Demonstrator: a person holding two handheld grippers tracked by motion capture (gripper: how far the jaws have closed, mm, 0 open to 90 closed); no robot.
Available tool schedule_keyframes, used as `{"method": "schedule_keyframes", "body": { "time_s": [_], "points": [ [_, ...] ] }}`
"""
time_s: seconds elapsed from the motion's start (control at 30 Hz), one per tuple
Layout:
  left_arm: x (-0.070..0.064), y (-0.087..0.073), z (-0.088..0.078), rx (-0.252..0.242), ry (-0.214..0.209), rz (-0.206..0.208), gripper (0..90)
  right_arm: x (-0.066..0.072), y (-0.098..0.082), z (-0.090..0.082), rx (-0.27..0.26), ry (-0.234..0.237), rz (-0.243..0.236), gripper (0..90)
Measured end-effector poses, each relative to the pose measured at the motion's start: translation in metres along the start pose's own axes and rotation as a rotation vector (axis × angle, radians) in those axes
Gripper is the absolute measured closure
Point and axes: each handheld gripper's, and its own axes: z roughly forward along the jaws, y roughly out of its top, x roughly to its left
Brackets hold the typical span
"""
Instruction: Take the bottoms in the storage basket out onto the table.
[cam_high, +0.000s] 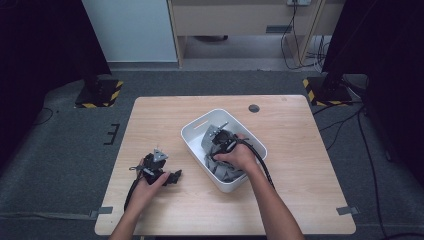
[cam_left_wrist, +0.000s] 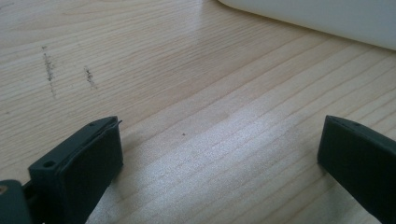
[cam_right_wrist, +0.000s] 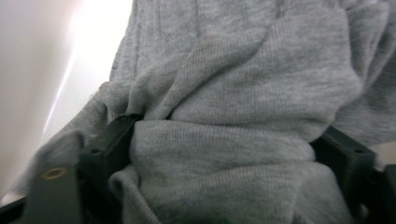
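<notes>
Right gripper (cam_high: 220, 141) in the white bin (cam_high: 194, 131), jaws around grey cloth (cam_right_wrist: 243, 154)

Its own view shows a fold bunched between both jaws, gripped; the high view shows the left gripper (cam_high: 170, 176) resting on the table (cam_high: 300, 150); left gripper view shows jaws spread wide, nothing between.

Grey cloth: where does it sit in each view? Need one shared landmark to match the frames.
High view: the grey cloth lies bunched in the white bin, right of centre, under the right claw.
Left gripper view: not in it.
Right gripper view: it covers most of the picture, a fold between the jaws.
Shared landmark: the white bin, seen at the top right edge and as the left wall.
</notes>
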Motion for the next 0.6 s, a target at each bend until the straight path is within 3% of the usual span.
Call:
{"method": "schedule_keyframes", "body": {
  "time_s": [0.33,0.37,0.6],
  "points": [
    [0.0000,0.0000,0.0000,0.000,0.000,0.000,0.0,-0.0036,-0.0004,-0.0026,-0.007,-0.009,-0.002,36.4],
    [0.0000,0.0000,0.0000,0.000,0.000,0.000,0.0,-0.0052,-0.0007,-0.0034,-0.013,-0.003,-0.022,40.8],
    [0.0000,0.0000,0.0000,0.000,0.000,0.000,0.0,-0.0055,-0.0006,-0.0057,-0.015,-0.005,-0.034,47.7]
  ]
}}
